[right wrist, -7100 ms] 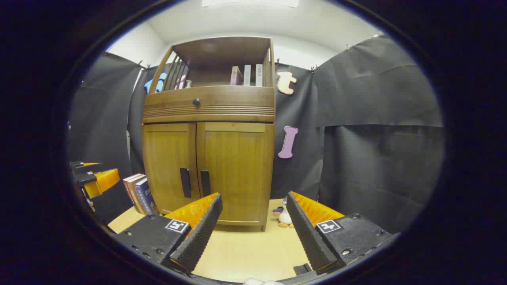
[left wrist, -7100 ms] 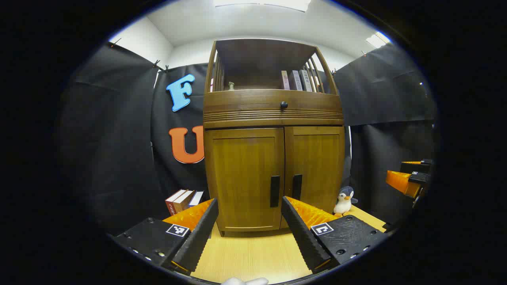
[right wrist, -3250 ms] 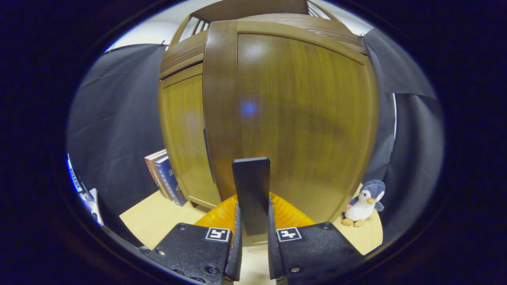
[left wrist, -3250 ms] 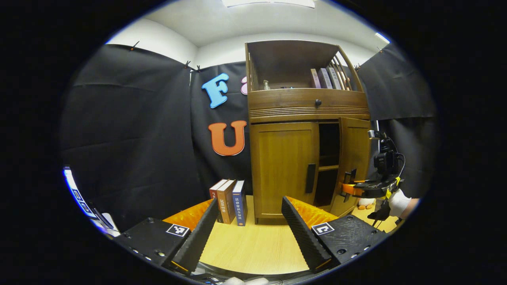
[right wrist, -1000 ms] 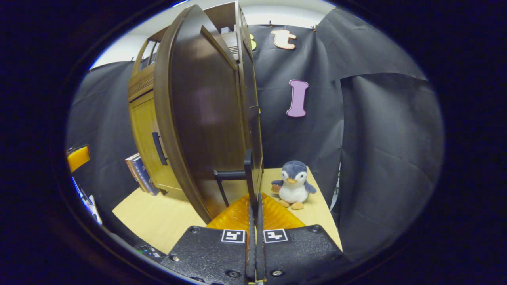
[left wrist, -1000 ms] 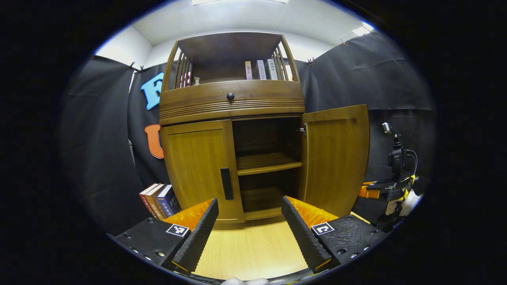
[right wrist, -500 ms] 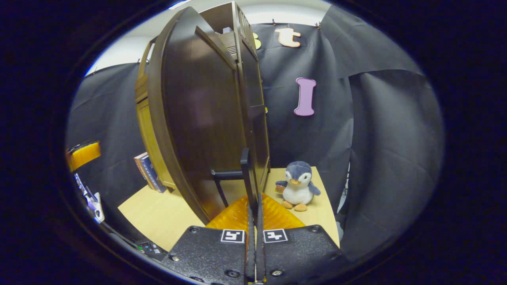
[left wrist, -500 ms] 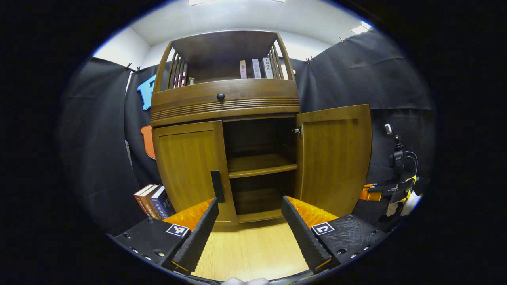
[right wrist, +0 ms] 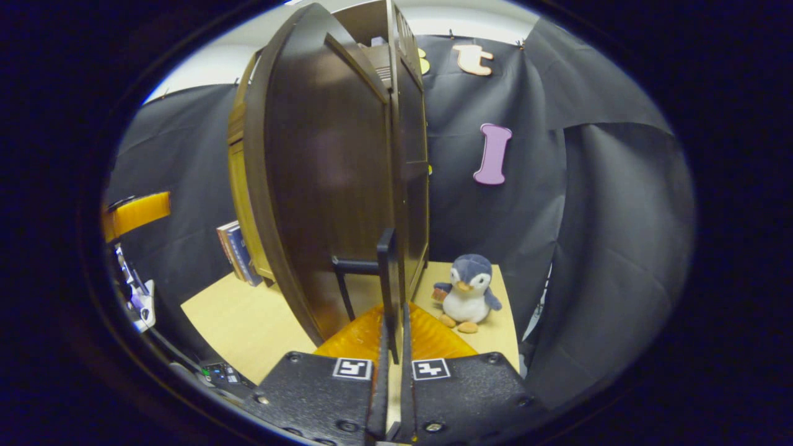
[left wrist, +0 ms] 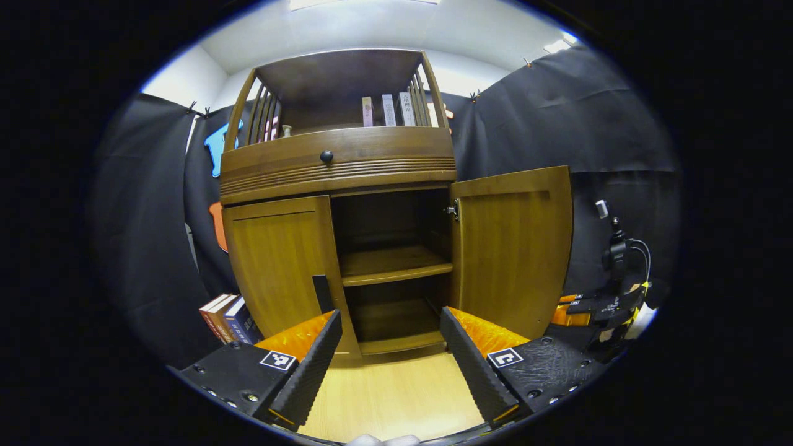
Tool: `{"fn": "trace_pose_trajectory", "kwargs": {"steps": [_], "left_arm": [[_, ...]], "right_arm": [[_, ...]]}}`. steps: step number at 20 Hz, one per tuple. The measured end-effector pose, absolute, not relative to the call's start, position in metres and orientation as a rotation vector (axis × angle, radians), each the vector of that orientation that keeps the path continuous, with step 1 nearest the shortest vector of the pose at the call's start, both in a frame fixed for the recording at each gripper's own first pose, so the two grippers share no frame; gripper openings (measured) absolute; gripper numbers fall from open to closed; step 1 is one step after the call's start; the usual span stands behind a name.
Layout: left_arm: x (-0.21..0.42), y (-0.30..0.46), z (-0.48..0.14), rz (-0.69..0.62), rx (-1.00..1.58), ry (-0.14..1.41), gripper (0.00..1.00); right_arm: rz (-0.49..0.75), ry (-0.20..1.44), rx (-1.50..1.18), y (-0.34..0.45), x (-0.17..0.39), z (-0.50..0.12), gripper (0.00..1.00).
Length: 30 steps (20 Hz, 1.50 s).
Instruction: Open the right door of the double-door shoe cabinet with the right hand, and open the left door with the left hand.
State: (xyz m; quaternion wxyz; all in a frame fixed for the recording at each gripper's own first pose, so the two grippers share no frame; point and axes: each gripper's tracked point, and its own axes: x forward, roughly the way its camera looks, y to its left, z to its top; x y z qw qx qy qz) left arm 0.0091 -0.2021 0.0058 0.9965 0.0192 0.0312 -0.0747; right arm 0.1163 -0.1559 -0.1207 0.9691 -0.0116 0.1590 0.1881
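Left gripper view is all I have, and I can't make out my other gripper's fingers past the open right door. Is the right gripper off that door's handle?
Observer: No. The black bar handle of the brown wooden right door stands between the right gripper's fingers. Whether both press on it, I cannot tell.
Operator: Anything behind that door?
Observer: A grey and white plush penguin sits on the light wooden table, right of the open door and not touching it.

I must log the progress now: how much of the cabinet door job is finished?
Done: the right door stands wide open. The right gripper has its fingers at that door's handle; whether they press it is unclear. In hand: the open left gripper faces the left door's handle. Left: the left door is closed.
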Motion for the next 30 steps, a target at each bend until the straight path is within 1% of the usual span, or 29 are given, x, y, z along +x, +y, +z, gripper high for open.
{"fn": "trace_pose_trajectory", "kwargs": {"steps": [1,3,6,7,9,12,13,14,15,16,18,19,20,23,26,30], "left_arm": [[0.010,-0.202,0.006,-0.157,0.037,0.064,0.96],[0.011,-0.199,0.004,-0.169,0.044,0.064,0.96],[0.014,-0.199,0.003,-0.198,0.040,0.069,0.96],[0.015,-0.199,0.004,-0.211,0.039,0.069,0.96],[0.017,-0.197,0.009,-0.226,0.054,0.056,0.96],[0.020,-0.190,0.014,-0.256,0.049,0.032,0.96],[0.020,-0.186,0.016,-0.261,0.049,0.026,0.96],[0.020,-0.181,0.018,-0.262,0.051,0.020,0.96],[0.018,-0.175,0.019,-0.261,0.053,0.013,0.96],[0.017,-0.169,0.019,-0.260,0.053,0.009,0.96],[0.014,-0.155,0.016,-0.255,0.052,0.007,0.96],[0.012,-0.146,0.014,-0.252,0.052,0.008,0.96],[0.009,-0.138,0.013,-0.246,0.052,0.009,0.96],[0.005,-0.112,0.007,-0.225,0.052,0.018,0.96],[0.003,-0.089,-0.002,-0.200,0.047,0.034,0.96],[0.006,-0.065,-0.016,-0.171,0.033,0.053,0.96]], "right_arm": [[0.366,0.330,-0.031,-0.162,0.113,-0.122,0.24],[0.342,0.319,-0.032,-0.175,0.102,-0.121,0.46],[0.285,0.260,0.005,-0.195,0.081,-0.103,0.89],[0.254,0.234,0.027,-0.201,0.074,-0.094,0.87],[0.184,0.207,0.076,-0.210,0.061,-0.076,1.00],[0.153,0.138,0.141,-0.199,0.039,-0.036,0.99],[0.133,0.124,0.143,-0.196,0.034,-0.027,1.00],[0.110,0.113,0.137,-0.192,0.029,-0.019,0.99],[0.089,0.106,0.129,-0.185,0.025,-0.014,1.00],[0.079,0.097,0.121,-0.175,0.021,-0.007,0.99],[0.063,0.079,0.109,-0.149,0.016,0.006,1.00],[0.058,0.067,0.108,-0.137,0.014,0.009,0.99],[0.055,0.059,0.105,-0.122,0.013,0.013,1.00],[0.032,0.053,0.096,-0.083,0.011,0.007,1.00],[0.048,0.060,0.097,-0.040,0.012,-0.007,1.00],[0.075,0.101,0.118,-0.003,0.013,-0.033,1.00]]}}
